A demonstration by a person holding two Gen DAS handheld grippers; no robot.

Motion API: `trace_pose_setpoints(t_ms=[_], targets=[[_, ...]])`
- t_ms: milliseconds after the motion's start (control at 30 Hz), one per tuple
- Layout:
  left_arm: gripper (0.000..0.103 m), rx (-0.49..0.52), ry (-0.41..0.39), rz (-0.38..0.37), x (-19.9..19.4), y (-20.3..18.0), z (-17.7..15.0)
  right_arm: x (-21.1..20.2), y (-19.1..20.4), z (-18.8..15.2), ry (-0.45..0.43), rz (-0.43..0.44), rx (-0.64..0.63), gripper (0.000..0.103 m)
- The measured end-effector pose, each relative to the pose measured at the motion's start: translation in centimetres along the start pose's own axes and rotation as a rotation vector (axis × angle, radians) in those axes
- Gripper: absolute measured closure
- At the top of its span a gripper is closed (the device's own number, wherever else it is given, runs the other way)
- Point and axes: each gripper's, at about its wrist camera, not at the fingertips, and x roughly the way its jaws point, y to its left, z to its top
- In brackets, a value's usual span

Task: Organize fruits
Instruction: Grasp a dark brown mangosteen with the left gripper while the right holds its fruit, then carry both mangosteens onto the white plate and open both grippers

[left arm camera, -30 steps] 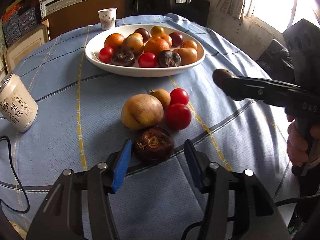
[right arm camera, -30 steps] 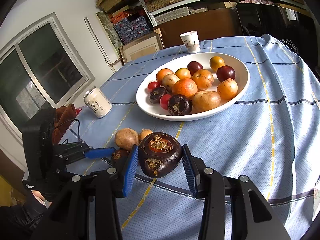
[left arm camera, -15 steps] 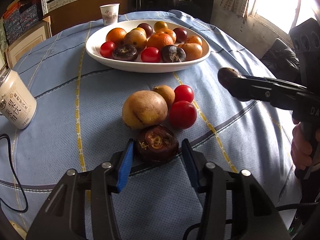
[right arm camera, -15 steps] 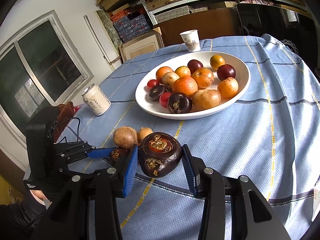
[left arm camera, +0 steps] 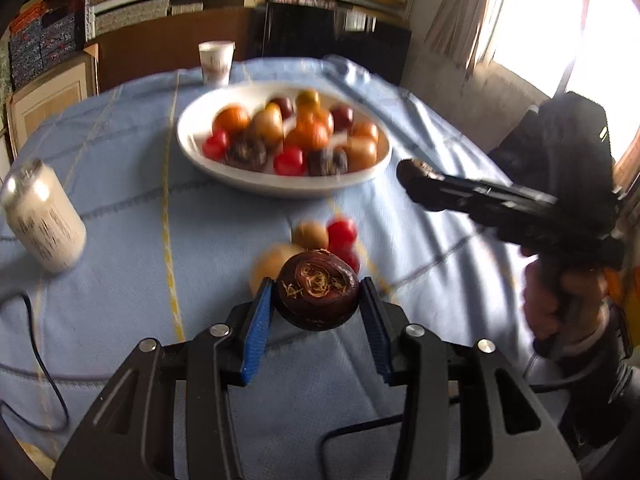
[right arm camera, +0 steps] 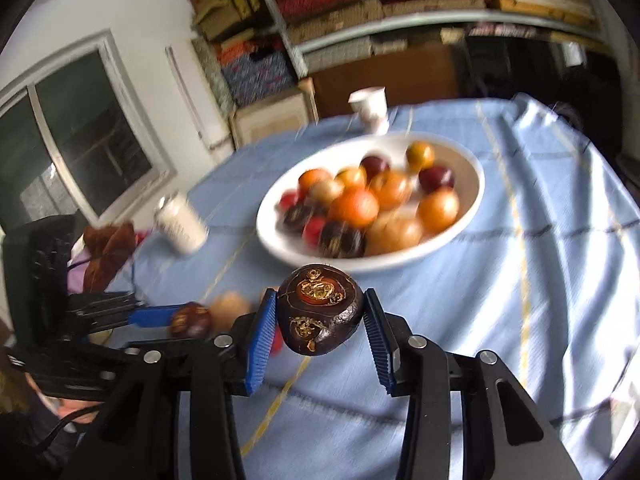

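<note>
My left gripper (left arm camera: 318,306) is shut on a dark brown water chestnut (left arm camera: 318,294) and holds it above the blue tablecloth. Behind it on the cloth lie a tan fruit (left arm camera: 269,266), a small brown fruit (left arm camera: 310,235) and two red tomatoes (left arm camera: 342,231). My right gripper (right arm camera: 320,322) is shut on a second dark water chestnut (right arm camera: 320,312), held in the air in front of the white bowl (right arm camera: 468,188) of mixed fruit. The bowl also shows in the left wrist view (left arm camera: 192,144). The left gripper with its chestnut shows in the right wrist view (right arm camera: 188,320).
A white drink can (left arm camera: 44,226) stands at the left of the table. A paper cup (left arm camera: 216,62) stands behind the bowl. A black cable (left arm camera: 36,360) lies on the cloth at the left. Shelves and boxes line the wall behind.
My left gripper has closed on the water chestnut and lifted it off the cloth. Both grippers have risen; the right one has moved nearer the bowl with its chestnut.
</note>
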Motion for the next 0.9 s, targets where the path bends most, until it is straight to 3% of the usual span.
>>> trace_pose_setpoints(t_ms=[100,200,400,433,467,500,667,900], targets=[[0.060,0.036,-0.050,0.068,-0.4,0.0,2.8,0.5,-0.8,1.6,-0.074,-0.022,0.046,0.059],[0.060,0.046,-0.063,0.110,1.0,0.5,5.9,1.9,-0.5,3.1,-0.135,-0.120,-0.023,0.059],[0.059,0.035,-0.013,0.163,6.1,1.3,10.8,4.8,-2.3,4.3,-0.091,-0.097,-0.029,0.058],[0.044,0.017,-0.011,0.169,6.6,1.5,11.3,4.8,-2.4,4.3,-0.087,-0.097,-0.038,0.055],[0.022,-0.004,-0.014,0.178,6.6,1.7,11.7,4.7,-2.4,4.5,-0.087,-0.095,-0.036,0.051],[0.014,-0.025,-0.027,0.180,6.5,1.9,11.8,4.4,-2.4,4.5,-0.091,-0.088,-0.030,0.050],[0.010,-0.051,-0.095,0.209,3.5,2.5,9.9,2.7,-1.0,4.1,-0.058,-0.009,-0.019,0.050],[0.007,-0.081,-0.123,0.276,0.7,4.2,3.3,4.0,2.7,0.1,0.146,-0.026,-0.007,0.051]])
